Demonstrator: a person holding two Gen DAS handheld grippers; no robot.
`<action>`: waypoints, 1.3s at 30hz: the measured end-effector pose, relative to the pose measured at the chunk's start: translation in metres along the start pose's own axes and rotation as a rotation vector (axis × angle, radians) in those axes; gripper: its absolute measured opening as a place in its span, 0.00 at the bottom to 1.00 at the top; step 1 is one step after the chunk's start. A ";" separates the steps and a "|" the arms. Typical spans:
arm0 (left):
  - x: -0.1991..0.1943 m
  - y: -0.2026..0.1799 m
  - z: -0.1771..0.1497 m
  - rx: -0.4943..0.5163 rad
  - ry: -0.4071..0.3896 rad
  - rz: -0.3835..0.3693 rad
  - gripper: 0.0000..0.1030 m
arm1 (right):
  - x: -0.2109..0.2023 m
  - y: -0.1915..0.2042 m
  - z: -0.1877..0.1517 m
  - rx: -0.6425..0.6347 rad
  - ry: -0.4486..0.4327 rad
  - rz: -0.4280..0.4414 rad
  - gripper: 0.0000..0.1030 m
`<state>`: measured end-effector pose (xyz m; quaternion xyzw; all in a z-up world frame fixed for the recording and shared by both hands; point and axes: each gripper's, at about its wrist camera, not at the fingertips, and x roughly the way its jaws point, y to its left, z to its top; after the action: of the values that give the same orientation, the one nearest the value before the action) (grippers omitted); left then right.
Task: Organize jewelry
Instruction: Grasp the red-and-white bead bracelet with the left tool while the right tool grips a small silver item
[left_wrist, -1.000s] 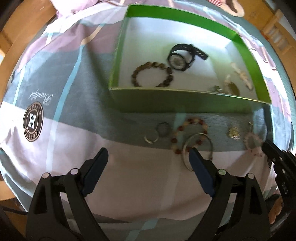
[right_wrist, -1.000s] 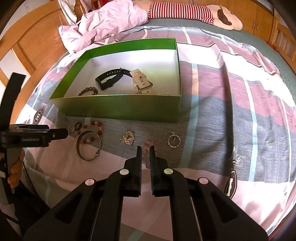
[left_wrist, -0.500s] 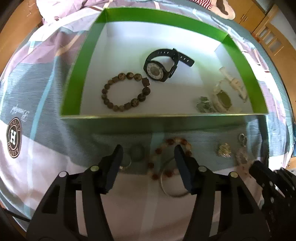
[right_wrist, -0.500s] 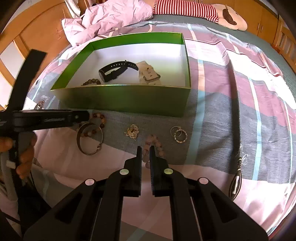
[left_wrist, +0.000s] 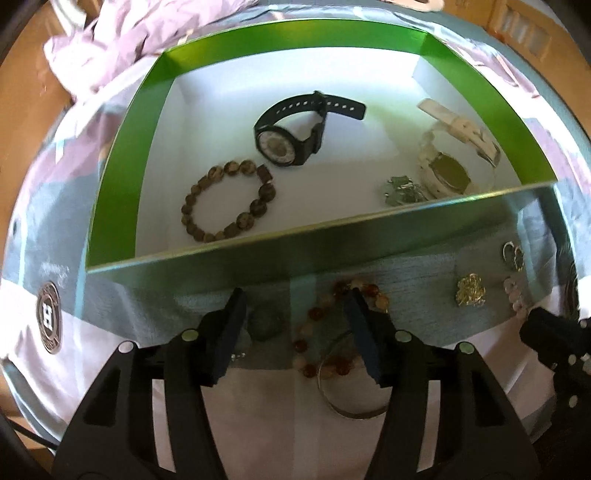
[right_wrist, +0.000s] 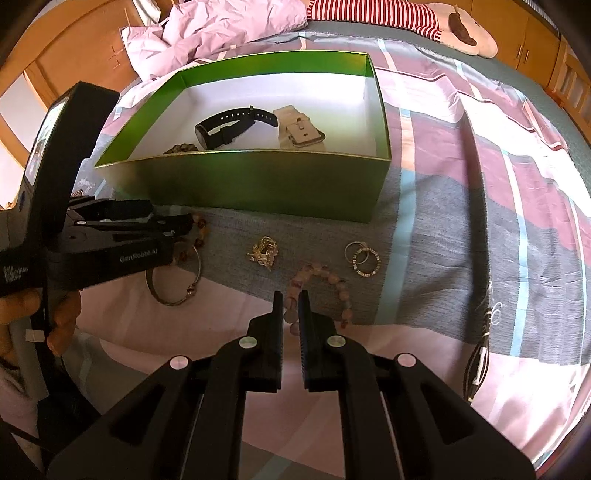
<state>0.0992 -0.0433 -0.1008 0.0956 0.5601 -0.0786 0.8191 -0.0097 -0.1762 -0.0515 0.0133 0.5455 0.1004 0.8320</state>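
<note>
My left gripper (left_wrist: 295, 299) hangs low over the bedspread just in front of the green box (left_wrist: 332, 229), its jaws opening. Between its fingers lie a red-amber bead bracelet (left_wrist: 321, 314) and a dark round piece (left_wrist: 264, 325), and the pads touch neither. A silver bangle (left_wrist: 351, 410) overlaps the bracelet. My right gripper (right_wrist: 290, 295) is shut above a pink bead bracelet (right_wrist: 332, 280), whose beads show through the narrow slit. The box holds a black watch (left_wrist: 284, 136), a brown bead bracelet (left_wrist: 225, 203) and a white watch (left_wrist: 447, 173).
A gold trinket (right_wrist: 264, 253) and linked silver rings (right_wrist: 364, 258) lie on the grey stripe in front of the box. A hand (right_wrist: 59, 317) holds the left tool at the left. A crumpled pink cover (right_wrist: 221, 33) lies behind the box.
My left gripper moved forward and down towards the box, over the red-amber bracelet, and its jaws narrowed from wide. The right gripper stayed shut and barely moved.
</note>
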 end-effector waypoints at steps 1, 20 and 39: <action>0.000 -0.002 0.000 0.011 -0.004 0.011 0.59 | 0.001 0.000 0.000 0.000 0.002 0.000 0.08; -0.019 -0.027 -0.024 0.124 0.016 0.002 0.09 | 0.010 0.001 0.000 -0.005 0.018 -0.007 0.08; -0.095 -0.002 -0.021 0.055 -0.183 -0.012 0.08 | -0.020 0.009 0.004 -0.033 -0.113 0.045 0.08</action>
<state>0.0451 -0.0380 -0.0196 0.1069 0.4813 -0.1073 0.8634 -0.0150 -0.1702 -0.0305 0.0177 0.4955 0.1274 0.8591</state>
